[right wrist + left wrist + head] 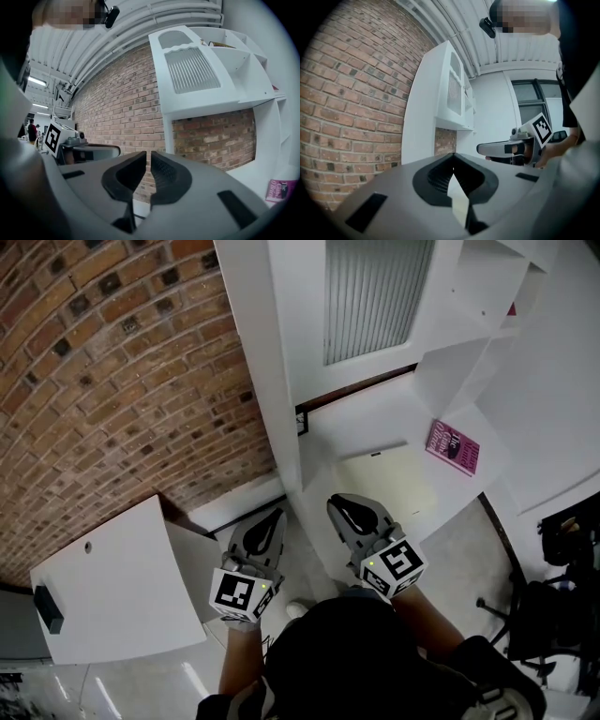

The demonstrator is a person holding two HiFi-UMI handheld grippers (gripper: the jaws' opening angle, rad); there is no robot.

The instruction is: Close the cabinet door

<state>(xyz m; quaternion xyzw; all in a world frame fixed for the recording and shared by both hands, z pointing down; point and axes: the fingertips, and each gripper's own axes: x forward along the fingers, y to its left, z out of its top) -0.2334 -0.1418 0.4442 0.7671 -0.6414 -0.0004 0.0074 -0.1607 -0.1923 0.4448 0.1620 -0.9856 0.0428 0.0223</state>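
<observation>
Head view: the white cabinet (pixel 281 381) stood against a brick wall (pixel 122 381), with its cabinet door (pixel 122 587) swung open to the cabinet's left. The left claw (pixel 272 515) and right claw (pixel 336 502) were near the cabinet's base. Left gripper view: jaw tips met, holding nothing. Right gripper view: jaws nearly together, a thin slit between them, holding nothing and facing the cabinet.
</observation>
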